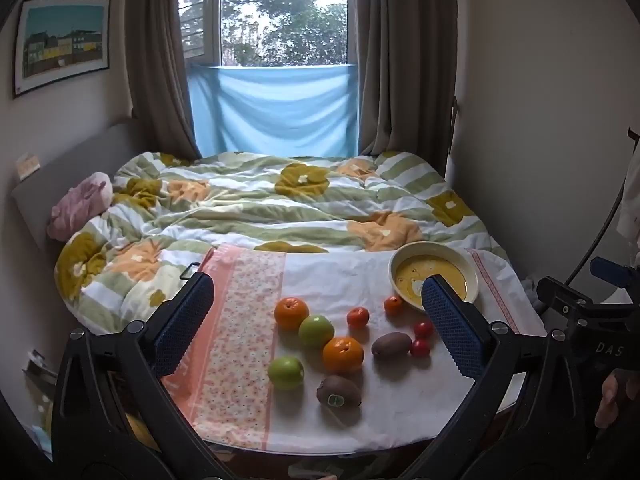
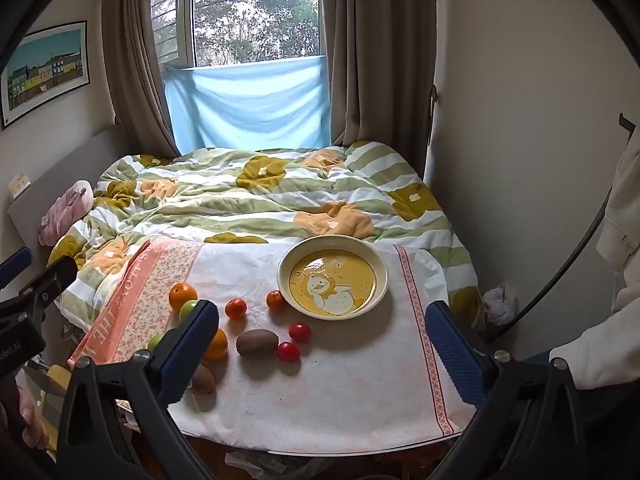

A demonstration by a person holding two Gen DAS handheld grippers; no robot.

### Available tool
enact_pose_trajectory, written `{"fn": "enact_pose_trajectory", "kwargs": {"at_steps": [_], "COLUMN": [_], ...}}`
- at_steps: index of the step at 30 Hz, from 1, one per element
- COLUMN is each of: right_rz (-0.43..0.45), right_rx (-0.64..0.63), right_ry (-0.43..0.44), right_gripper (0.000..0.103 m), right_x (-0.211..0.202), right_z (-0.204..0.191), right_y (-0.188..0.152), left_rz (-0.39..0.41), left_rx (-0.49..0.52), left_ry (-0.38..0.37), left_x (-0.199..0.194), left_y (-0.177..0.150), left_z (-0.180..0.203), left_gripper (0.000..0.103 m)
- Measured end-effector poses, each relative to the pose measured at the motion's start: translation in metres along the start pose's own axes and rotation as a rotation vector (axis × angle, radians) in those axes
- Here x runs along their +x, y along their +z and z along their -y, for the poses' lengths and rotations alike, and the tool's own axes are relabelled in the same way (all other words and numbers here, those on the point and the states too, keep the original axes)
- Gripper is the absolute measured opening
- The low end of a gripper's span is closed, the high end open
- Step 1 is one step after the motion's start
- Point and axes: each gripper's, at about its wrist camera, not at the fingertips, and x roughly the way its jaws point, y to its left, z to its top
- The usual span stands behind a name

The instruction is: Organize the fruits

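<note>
Well, both grippers hold nothing: the left gripper and the right gripper hang above the cloth-covered table with fingers spread wide. Between the left fingers lie two oranges, two green apples, two kiwis, small tangerines and what look like cherry tomatoes. Beyond sits the yellow bowl, holding no fruit, near the rumpled bed quilt

Home bedroom, bed with rumpled flower-print duvet, grey headboard, curtained window, framed picture on the wall, cloth-covered table at the foot
</note>
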Motion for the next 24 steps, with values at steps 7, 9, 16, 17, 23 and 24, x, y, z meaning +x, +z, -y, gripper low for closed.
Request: {"fn": "enact_pose_trajectory", "kwargs": {"at_steps": [7, 9, 16, 17, 23, 24], "right_rz": [0.002, 0.002, 0.002, 0.0, 0.001, 0.001], "right_rx": [-0.003, -0.002, -0.001, 0.0, 0.001, 0.0], "right_ry": [-0.003, -0.001, 0.0, 0.003, 0.003, 0.003], "right_gripper": [0.103, 0.103, 0.103, 0.103, 0.103, 0.103], "right_x": [-0.001, -0.001, -0.002, -0.001, -0.002, -0.001], "right_z": [0.0, 0.001, 0.002, 0.002, 0.002, 0.002], "right_y": [0.0, 0.0, 0.0, 0.0, -0.001, -0.001], "left_rz": [-0.009, -0.005, 0.007, 0.008, 0.007, 0.008], "left_rx": [0.02, 0.019, 0.005, 0.004, 0.007, 0.007], "left_ry": [0.009, 0.008, -0.001, -0.001, 0.001, 0.001], "left_x": [0.012, 0.009, 0.003, 0.003, 0.002, 0.002], "left_y": [-0.003, -0.003, -0.004, -0.004, -0.003, -0.003], "left_z": [0.011, 0.013, 0.005, 0.005, 0.005, 0.005], "left_gripper": [0.103, 0.103, 0.103, 0.103, 0.103, 0.103]}}
